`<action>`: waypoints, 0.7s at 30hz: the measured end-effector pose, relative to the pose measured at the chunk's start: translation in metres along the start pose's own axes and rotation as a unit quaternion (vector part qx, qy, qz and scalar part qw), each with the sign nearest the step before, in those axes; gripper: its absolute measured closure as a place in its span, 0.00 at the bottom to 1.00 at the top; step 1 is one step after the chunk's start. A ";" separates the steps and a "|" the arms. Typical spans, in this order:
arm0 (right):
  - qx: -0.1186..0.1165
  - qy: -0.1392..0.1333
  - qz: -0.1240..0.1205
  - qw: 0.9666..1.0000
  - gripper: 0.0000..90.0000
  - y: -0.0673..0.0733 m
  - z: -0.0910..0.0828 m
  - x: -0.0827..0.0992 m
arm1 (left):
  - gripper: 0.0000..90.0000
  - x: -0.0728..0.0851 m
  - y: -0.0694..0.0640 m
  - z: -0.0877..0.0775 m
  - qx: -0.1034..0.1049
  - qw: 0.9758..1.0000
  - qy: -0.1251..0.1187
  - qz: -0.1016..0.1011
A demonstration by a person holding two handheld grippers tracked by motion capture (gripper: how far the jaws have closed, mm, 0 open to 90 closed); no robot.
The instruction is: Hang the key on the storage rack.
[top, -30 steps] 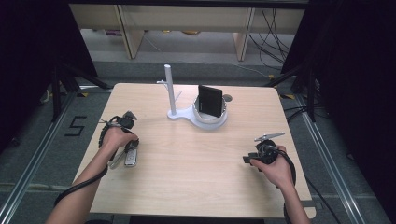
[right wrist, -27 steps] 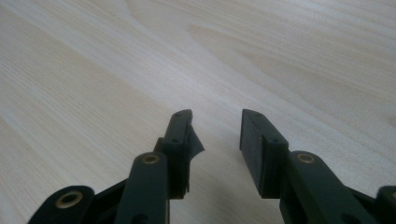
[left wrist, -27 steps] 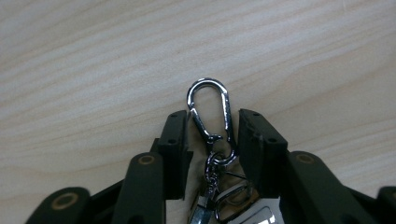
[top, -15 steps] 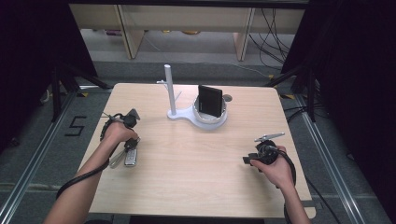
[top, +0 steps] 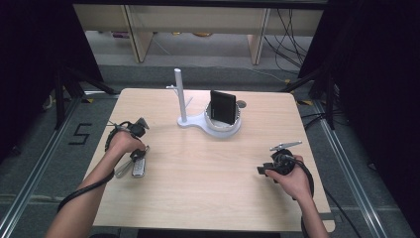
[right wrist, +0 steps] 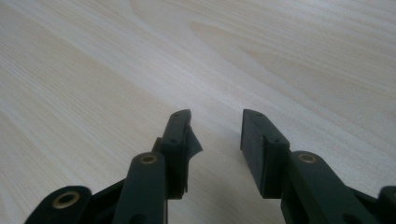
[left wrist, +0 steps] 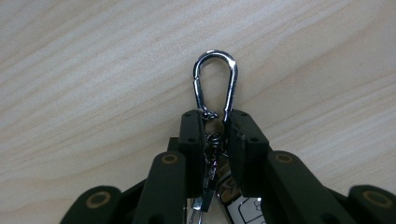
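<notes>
A bunch of keys lies on the wooden table [top: 213, 193] at the left, with a silver carabiner [left wrist: 215, 53] and a key fob [top: 139, 169]. My left gripper [left wrist: 215, 123] points down at it. Its jaws have just been closing, and their pads now press on the lower end of the carabiner and its ring, with the loop sticking out beyond the tips. In the high view the left gripper [top: 137, 156] sits at the fob's upper end. My right gripper [right wrist: 217, 114] rests low over bare table at the right [top: 261, 171], open with nothing between its jaws.
A white stand [top: 181, 99] with an upright post rises at the back middle of the table. Its ring base holds a black box [top: 222, 106] that stands upright. A small round disc [top: 241, 104] lies just behind it. Dark floor and rails surround the table.
The left gripper's jaws have closed in on the key bunch while the hand stayed where it was. The right hand and gripper have not moved.
</notes>
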State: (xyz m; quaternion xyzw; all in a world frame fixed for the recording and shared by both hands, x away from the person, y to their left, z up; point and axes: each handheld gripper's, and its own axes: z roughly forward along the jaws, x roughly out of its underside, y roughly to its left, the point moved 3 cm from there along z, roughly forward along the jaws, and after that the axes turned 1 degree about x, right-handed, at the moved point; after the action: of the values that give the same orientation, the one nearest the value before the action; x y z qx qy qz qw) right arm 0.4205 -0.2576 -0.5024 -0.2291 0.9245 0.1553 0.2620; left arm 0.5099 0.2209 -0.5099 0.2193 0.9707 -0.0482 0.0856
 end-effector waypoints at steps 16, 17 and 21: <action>-0.003 -0.002 0.005 1.000 0.69 0.000 -0.001 0.001 | 0.84 0.032 -0.007 -0.005 -0.079 0.987 -0.139 0.032; -0.002 0.004 0.004 1.000 0.69 0.000 -0.002 0.001 | 0.84 0.035 -0.007 -0.007 -0.090 0.983 -0.159 0.032; -0.004 0.003 0.006 1.000 0.69 0.001 -0.001 0.001 | 0.84 0.045 -0.009 -0.016 -0.135 0.966 -0.217 0.029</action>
State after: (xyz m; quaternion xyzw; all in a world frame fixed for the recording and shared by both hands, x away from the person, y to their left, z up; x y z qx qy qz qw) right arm 0.4192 -0.2574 -0.5023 -0.2246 0.9261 0.1597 0.2577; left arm 0.4637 0.2334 -0.5021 0.2182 0.9195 0.0393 0.3247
